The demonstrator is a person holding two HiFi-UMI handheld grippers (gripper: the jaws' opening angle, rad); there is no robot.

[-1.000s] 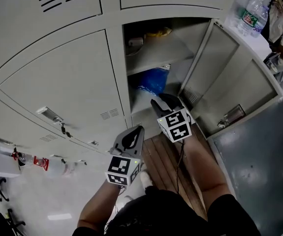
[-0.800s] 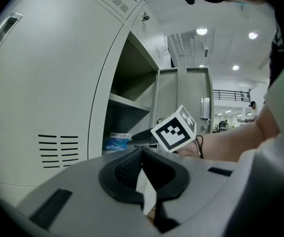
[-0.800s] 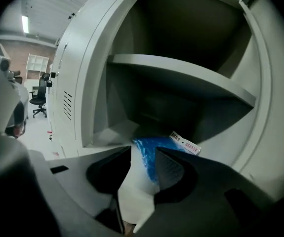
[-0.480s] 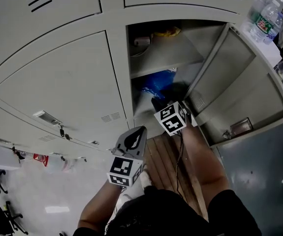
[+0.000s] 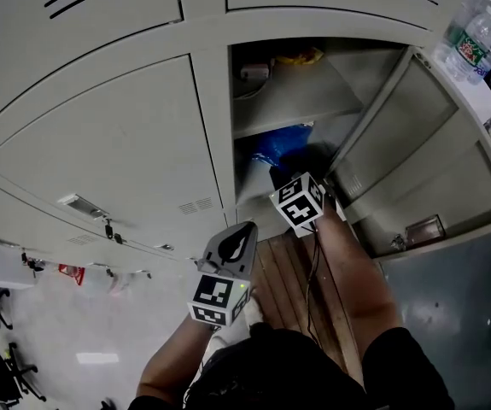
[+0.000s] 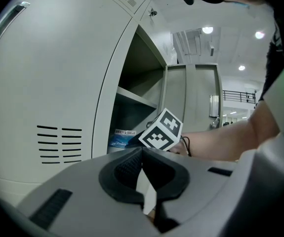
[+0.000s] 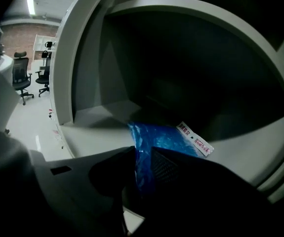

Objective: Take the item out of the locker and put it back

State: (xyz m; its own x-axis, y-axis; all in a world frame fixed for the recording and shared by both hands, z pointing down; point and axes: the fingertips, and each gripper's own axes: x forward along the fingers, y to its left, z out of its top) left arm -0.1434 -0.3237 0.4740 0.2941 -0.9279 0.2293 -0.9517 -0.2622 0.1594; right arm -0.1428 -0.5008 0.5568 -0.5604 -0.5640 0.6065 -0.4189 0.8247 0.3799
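A blue plastic bag (image 5: 277,142) with a white label lies on the lower floor of the open locker (image 5: 289,102). My right gripper (image 5: 293,174) reaches into that compartment. In the right gripper view its jaws (image 7: 142,154) are closing, and the near edge of the blue bag (image 7: 167,137) fills the narrow gap between them. My left gripper (image 5: 235,241) hangs outside the locker, lower left, shut and holding nothing. In the left gripper view (image 6: 142,151) its tips meet, and a corner of the blue bag (image 6: 118,138) shows beyond them.
The locker door (image 5: 420,148) stands swung open to the right. A yellow item (image 5: 301,56) lies on the upper shelf. Closed locker doors (image 5: 100,143) fill the left. Water bottles (image 5: 476,32) stand at top right. A wooden floor strip (image 5: 296,280) runs below.
My right gripper has moved up and deeper into the lower compartment, onto the blue bag. The left gripper has barely shifted.
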